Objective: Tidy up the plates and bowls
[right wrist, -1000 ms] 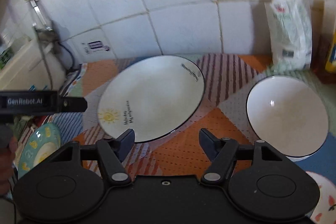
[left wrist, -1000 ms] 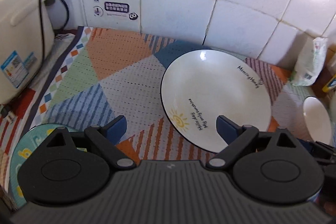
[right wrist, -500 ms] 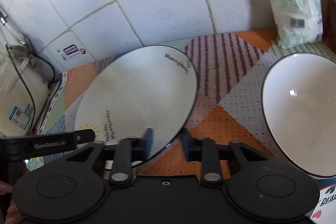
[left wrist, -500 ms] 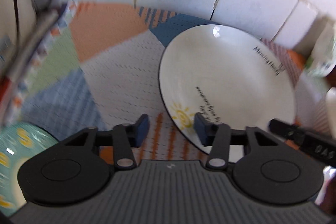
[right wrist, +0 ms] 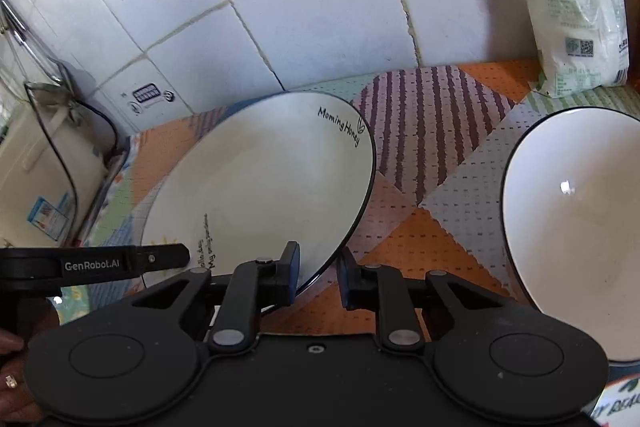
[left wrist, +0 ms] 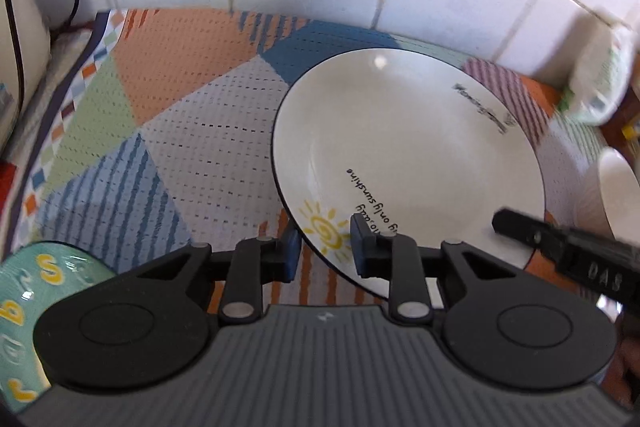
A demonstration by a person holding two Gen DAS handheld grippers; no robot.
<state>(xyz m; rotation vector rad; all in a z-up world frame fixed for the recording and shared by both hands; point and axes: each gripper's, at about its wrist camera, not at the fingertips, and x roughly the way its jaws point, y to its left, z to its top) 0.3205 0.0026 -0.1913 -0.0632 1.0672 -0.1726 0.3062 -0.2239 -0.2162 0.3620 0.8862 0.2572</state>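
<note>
On the white plate (right wrist: 260,183) we read "Morning Honey" along the far rim and, in the left wrist view, "only sunshine" beside a yellow sun drawing. The left gripper (right wrist: 96,263), seen from the right wrist camera, carries "GenRobot.AI". On the teal dish (left wrist: 36,291) we make out yellow letters "S" and "b"; the bag's (right wrist: 576,7) print is too small for us to read.

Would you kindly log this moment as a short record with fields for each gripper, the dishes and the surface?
left gripper: jaws narrowed astride the near rim of the plate, by its sun print; contact unclear
right gripper: jaws narrowed astride the same plate's rim; contact unclear
bowl: white, dark-rimmed, upright, right of the plate
teal dish: at the left edge
surface: patterned mat against a tiled wall
other: white bag by the wall
</note>
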